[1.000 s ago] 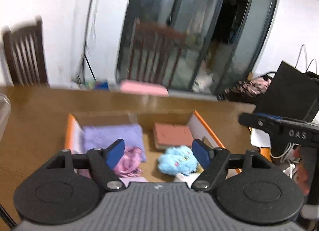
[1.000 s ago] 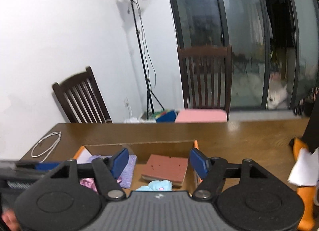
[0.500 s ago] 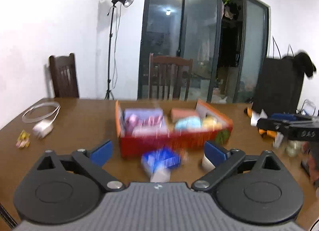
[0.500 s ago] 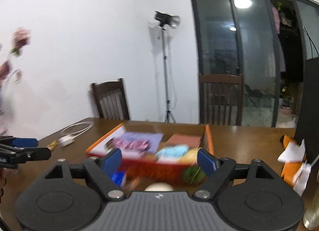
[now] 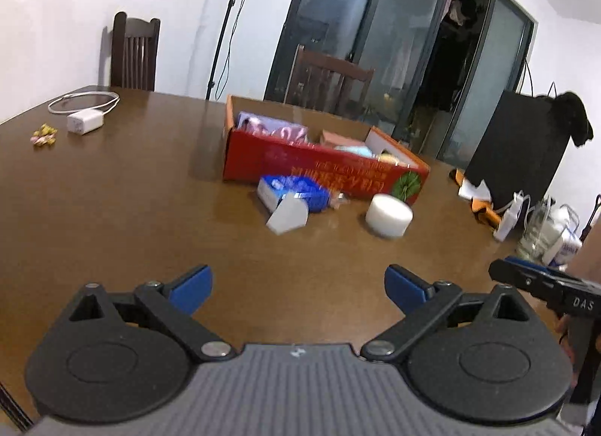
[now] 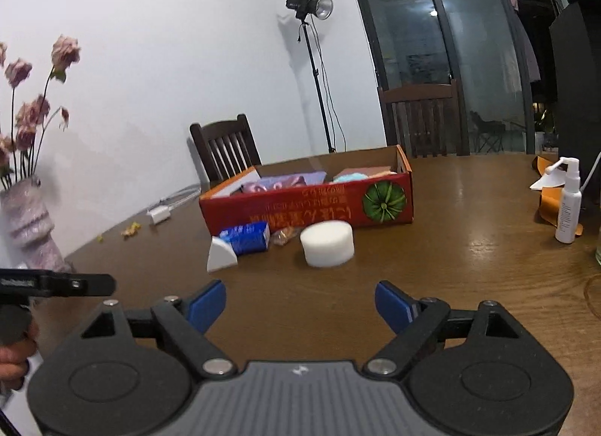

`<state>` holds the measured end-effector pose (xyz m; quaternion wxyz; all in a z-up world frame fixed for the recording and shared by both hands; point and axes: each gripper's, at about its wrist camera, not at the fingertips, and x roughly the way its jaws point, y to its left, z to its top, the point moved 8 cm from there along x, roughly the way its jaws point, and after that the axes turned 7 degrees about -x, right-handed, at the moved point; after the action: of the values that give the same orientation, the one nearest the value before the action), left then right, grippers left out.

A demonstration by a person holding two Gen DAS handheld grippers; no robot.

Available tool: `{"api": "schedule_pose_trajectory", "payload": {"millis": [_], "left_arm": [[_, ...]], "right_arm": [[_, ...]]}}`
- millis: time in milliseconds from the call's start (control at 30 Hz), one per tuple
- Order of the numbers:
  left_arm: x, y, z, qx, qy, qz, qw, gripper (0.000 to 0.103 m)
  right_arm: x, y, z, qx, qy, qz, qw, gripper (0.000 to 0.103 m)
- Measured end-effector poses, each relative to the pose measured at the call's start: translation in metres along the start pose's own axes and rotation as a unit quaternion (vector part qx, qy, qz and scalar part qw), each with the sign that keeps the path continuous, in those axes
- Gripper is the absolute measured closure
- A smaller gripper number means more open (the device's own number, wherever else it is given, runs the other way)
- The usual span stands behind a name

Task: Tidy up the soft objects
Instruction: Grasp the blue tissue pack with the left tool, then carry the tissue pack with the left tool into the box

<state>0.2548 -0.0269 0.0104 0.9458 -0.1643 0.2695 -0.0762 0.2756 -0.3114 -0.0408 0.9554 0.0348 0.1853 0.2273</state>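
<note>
Both claws, the left claw (image 5: 296, 287) and right claw (image 6: 300, 306), are hanging spread apart and empty over the brown wooden tabletop (image 5: 131, 210), facing the red cardboard box (image 6: 308, 206). The next pick is likely calling for a reach to the white foam cylinder (image 6: 327, 243) lying just in front of that box.

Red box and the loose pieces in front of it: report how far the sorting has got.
Done: the red box already holds a purple cloth, a light blue plush and other soft items. In hand: nothing; the left hand-held gripper and right hand-held gripper are both open and empty. Left: the white round sponge, white wedge and blue packet lie on the table.
</note>
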Motion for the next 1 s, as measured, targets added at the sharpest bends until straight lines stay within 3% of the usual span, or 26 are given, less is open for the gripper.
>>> {"api": "schedule_pose_trajectory", "payload": {"millis": [100,200,267,367,567,700,833,1000], "left_arm": [[0.017,0.001,0.014,-0.013,-0.018,0.009,0.9997,0.008],[0.042,0.003,0.028,-0.026,-0.013,0.006,0.9996,0.02],[0.063,0.005,0.039,-0.03,-0.003,-0.003,0.9995,0.033],[0.097,0.013,0.056,-0.043,0.007,-0.006,0.999,0.043],[0.156,0.032,0.075,-0.08,0.062,-0.028,0.9945,0.051],[0.172,0.044,0.071,-0.106,0.077,-0.035,0.9907,0.058],[0.175,0.047,0.066,-0.122,0.091,-0.053,0.9869,0.069],[0.176,0.047,0.064,-0.133,0.093,-0.063,0.9847,0.073]], "right_arm": [[0.014,0.004,0.006,0.003,0.004,0.008,1.0,0.032],[0.036,0.009,0.015,-0.002,0.015,0.012,1.0,0.044],[0.058,0.016,0.025,-0.01,0.026,0.017,0.999,0.05],[0.094,0.025,0.04,-0.022,0.037,0.031,0.999,0.059],[0.182,0.039,0.059,-0.018,0.073,0.062,0.995,0.064],[0.226,0.043,0.058,-0.023,0.104,0.056,0.993,0.066],[0.245,0.046,0.05,-0.001,0.116,0.077,0.99,0.066],[0.249,0.041,0.045,0.027,0.113,0.089,0.989,0.066]]}}
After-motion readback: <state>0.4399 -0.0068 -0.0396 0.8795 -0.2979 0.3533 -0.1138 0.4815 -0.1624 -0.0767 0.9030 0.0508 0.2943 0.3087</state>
